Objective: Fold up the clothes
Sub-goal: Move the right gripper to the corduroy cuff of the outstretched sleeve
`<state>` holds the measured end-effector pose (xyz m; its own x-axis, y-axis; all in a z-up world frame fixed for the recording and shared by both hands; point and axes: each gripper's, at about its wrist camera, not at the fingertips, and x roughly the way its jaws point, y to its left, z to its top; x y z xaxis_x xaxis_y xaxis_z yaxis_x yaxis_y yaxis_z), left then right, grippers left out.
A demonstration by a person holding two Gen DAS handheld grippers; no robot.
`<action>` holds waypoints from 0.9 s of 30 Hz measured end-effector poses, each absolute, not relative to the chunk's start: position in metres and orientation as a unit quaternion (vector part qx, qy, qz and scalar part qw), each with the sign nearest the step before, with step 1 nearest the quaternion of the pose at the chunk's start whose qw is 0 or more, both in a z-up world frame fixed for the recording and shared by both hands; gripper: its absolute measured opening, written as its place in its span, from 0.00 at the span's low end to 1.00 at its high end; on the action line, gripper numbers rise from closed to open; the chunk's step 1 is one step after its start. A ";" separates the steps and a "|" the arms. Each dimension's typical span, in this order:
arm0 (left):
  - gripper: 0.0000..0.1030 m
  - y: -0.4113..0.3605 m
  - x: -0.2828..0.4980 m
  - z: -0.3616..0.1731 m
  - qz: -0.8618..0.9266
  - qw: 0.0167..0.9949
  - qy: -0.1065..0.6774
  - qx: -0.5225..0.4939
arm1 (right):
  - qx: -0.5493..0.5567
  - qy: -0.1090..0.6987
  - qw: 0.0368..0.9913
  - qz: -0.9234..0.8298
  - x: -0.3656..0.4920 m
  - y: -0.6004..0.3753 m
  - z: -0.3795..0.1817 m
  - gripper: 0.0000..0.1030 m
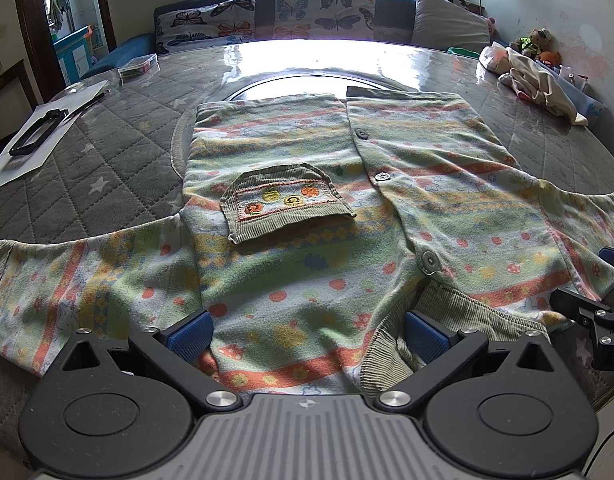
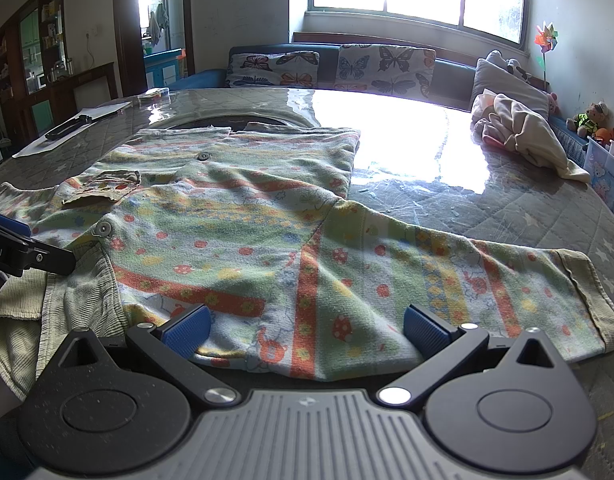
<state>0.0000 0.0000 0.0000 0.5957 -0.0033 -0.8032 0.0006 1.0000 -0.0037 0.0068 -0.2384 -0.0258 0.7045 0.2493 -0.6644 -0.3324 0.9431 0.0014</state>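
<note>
The left hand-held gripper (image 1: 307, 334) is held low at the collar end of the shirt (image 1: 307, 208), its blue fingers (image 1: 189, 336) spread wide with cloth lying between them and nothing pinched; the right hand-held gripper (image 2: 307, 332) is likewise spread, set at the near edge of the shirt where the body meets the right-hand sleeve (image 2: 487, 280). This placement is judged to be a readiness for a first fold: each tool is brought to one shoulder so that the garment can be taken at two points at once and kept from skewing. The shirt is laid flat, front up and buttoned, on the quilted surface (image 1: 107, 152), which is covered by a glossy sheet. Its long axis is seen to run from the ribbed collar (image 1: 447, 320), nearest the cameras, away to the hem (image 1: 267, 100), which points toward the window and overlaps a round inset in the surface. The sleeves are spread out to either side of the body, across that axis, presumably so that they can be turned inward first. The pocket (image 1: 287, 204) sits left of the button placket (image 1: 381, 176), beyond the collar. A heap of pale clothes (image 2: 523, 132) is left well apart from the shirt, beyond its right sleeve, likely waiting its turn. A sheet of paper with a black frame (image 1: 35, 136) lies well apart from the left sleeve (image 1: 67, 280).
</note>
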 end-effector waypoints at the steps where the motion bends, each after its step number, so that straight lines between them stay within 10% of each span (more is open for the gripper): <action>1: 1.00 0.000 0.000 0.000 -0.001 0.893 0.450 0.000 | -0.059 0.351 0.921 0.158 0.007 -0.238 -0.026 1.00; 27: 1.00 -0.002 0.002 0.000 0.004 0.890 0.456 0.000 | -0.063 0.359 0.918 0.156 0.008 -0.236 -0.025 1.00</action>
